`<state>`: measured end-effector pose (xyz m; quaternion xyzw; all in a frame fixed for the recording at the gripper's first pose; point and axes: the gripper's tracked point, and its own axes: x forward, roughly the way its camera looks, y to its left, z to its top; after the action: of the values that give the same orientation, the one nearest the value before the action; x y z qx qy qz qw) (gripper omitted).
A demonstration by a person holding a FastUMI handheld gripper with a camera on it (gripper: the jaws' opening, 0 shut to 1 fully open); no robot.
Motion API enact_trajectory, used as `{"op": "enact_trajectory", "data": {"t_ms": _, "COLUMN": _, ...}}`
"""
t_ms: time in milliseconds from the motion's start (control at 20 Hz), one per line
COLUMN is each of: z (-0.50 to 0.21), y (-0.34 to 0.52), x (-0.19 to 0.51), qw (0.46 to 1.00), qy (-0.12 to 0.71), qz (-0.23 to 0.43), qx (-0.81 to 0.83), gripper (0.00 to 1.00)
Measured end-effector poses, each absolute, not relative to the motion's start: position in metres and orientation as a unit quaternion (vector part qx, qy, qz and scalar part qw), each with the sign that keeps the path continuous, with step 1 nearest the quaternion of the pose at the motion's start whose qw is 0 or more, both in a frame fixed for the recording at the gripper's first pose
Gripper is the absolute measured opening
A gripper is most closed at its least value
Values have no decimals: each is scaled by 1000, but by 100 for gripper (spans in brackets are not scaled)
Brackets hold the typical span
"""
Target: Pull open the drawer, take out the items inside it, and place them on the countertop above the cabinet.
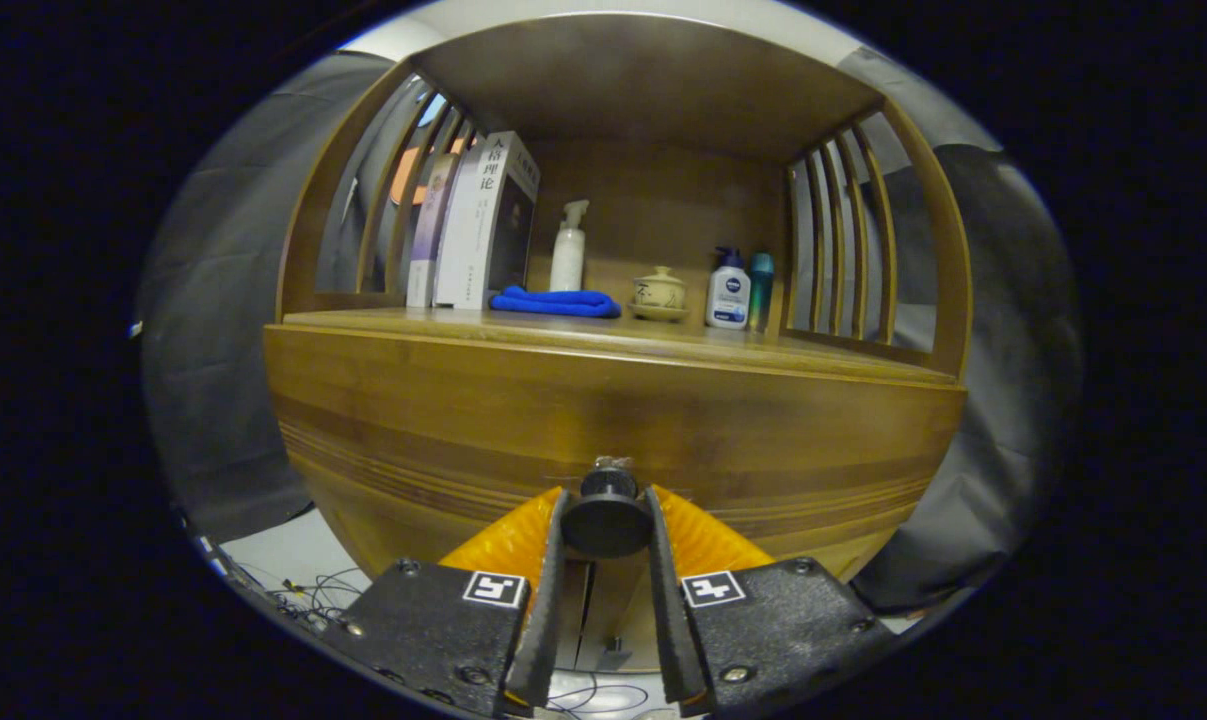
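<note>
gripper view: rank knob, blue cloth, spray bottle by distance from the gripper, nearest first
1. Knob: between the fingers of the gripper, which press on it from both sides.
2. Blue cloth: beyond the drawer front, on the countertop, toward its front.
3. Spray bottle: behind the cloth, near the back wall.

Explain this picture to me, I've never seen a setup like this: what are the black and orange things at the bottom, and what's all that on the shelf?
The camera rides on a hand-held gripper and looks forward along its two fingers, the black and orange parts. They are closed on the round dark drawer knob of a wooden cabinet; the drawer looks shut. On the countertop above stand books, a white pump bottle, a folded blue cloth, a small lidded ceramic pot on a saucer, a white lotion bottle and a teal bottle.
</note>
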<state>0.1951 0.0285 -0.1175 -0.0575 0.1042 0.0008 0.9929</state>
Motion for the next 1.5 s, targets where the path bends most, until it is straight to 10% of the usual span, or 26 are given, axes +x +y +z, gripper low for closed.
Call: {"op": "enact_trajectory", "data": {"t_ms": 1500, "z": -125, "y": 27, "x": 35, "qw": 993, "qy": 113, "qz": 22, "qx": -32, "gripper": 39}}
